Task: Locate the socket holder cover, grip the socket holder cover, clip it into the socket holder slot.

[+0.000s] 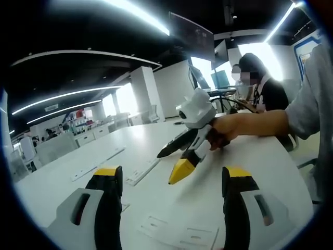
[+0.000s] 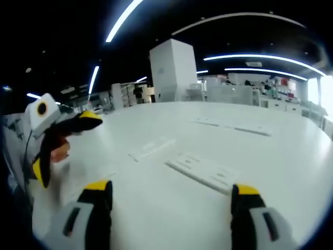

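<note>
Both grippers hover above the white table [image 2: 291,156] with jaws spread wide, grasping nothing. In the right gripper view, a flat white socket holder cover [image 2: 204,171] lies just ahead of the right gripper [image 2: 171,208], another white strip [image 2: 151,149] beyond. The left gripper view instead shows a white plate [image 1: 179,233] between the left gripper's [image 1: 171,195] jaws, and farther off, a seated person [image 1: 260,86].

The place looked like an open-plan office: a long white table [image 2: 291,172], ceiling light strips [image 2: 122,20], monitors [image 1: 221,79] on distant desks, white pillars [image 2: 173,70], and shelving [image 2: 125,94] behind.
</note>
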`<state>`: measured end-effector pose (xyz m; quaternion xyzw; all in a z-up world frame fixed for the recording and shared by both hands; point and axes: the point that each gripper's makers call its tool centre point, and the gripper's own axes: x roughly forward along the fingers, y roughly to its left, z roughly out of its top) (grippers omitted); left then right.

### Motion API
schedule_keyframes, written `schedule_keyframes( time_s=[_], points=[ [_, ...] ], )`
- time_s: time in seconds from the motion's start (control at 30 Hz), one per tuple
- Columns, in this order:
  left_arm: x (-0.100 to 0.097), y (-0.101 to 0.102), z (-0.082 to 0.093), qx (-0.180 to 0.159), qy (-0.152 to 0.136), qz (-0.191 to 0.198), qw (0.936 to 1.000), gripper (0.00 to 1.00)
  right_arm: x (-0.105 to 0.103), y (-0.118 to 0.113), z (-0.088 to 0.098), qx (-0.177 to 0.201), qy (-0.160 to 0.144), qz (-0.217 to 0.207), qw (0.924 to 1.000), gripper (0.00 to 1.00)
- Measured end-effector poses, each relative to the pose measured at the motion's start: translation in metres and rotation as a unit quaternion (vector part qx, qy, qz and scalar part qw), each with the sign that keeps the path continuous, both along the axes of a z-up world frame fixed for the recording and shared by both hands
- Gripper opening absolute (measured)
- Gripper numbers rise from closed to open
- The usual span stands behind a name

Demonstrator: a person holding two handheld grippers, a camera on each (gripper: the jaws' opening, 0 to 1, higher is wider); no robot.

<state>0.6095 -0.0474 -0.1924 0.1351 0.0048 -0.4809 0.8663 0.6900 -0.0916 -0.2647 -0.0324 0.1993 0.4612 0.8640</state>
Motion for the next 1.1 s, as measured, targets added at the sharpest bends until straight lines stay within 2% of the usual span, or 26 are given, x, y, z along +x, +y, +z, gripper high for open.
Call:
schedule_keyframes(
  time_s=[1.1],
  points=[
    [0.0002,-0.0001,-0.0015,0.006,0.001,-0.001,1.0000,0.77,-0.0026,0.0035,-0.0002,-0.006,-0.006,0.008,0.9999,0.95]
  ],
)
